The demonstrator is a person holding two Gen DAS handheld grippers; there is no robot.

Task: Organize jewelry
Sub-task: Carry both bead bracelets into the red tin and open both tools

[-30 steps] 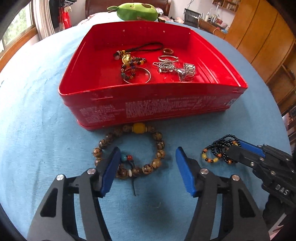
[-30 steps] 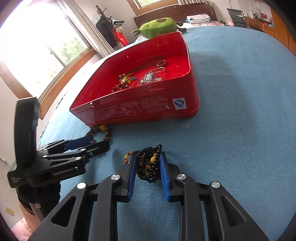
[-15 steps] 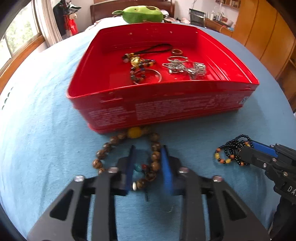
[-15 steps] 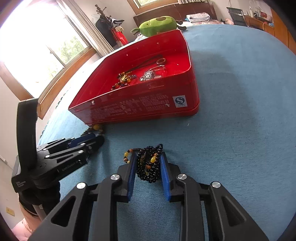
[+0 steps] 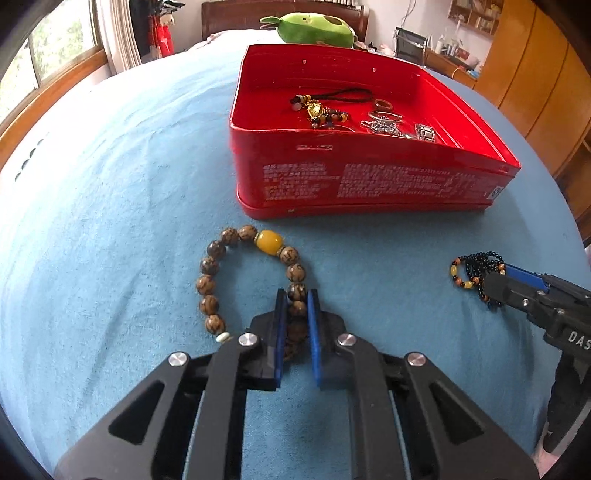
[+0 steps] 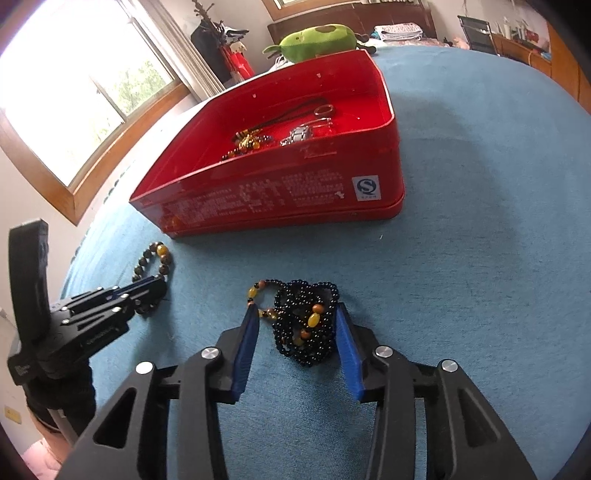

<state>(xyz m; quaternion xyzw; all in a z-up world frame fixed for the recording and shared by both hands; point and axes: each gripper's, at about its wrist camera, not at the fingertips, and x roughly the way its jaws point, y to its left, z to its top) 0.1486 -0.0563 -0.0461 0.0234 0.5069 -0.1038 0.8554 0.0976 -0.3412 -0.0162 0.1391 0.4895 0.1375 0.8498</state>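
A brown bead bracelet (image 5: 208, 266) with one yellow bead lies on the blue cloth in front of the red tin (image 5: 369, 181). My left gripper (image 5: 296, 295) has its jaws closing, and its blue pads press on the bracelet's right-hand beads. A bunched strand of black beads (image 6: 304, 325) with amber ones lies between the fingers of my right gripper (image 6: 295, 308). Those jaws are opening and the pads stand apart from the strand. Inside the tin lie a corded charm (image 5: 325, 110) and silver pieces (image 5: 388, 123).
The blue cloth (image 5: 110, 221) covers a round surface that drops away at the edges. A green plush toy (image 5: 310, 31) lies behind the tin. A window with a wooden sill (image 6: 92, 177) is to the left, and a wooden wardrobe (image 5: 535, 74) to the right.
My left gripper shifted to the bracelet's right side and closed on its beads. My right gripper's jaws spread away from the black strand, which now lies loose on the cloth.
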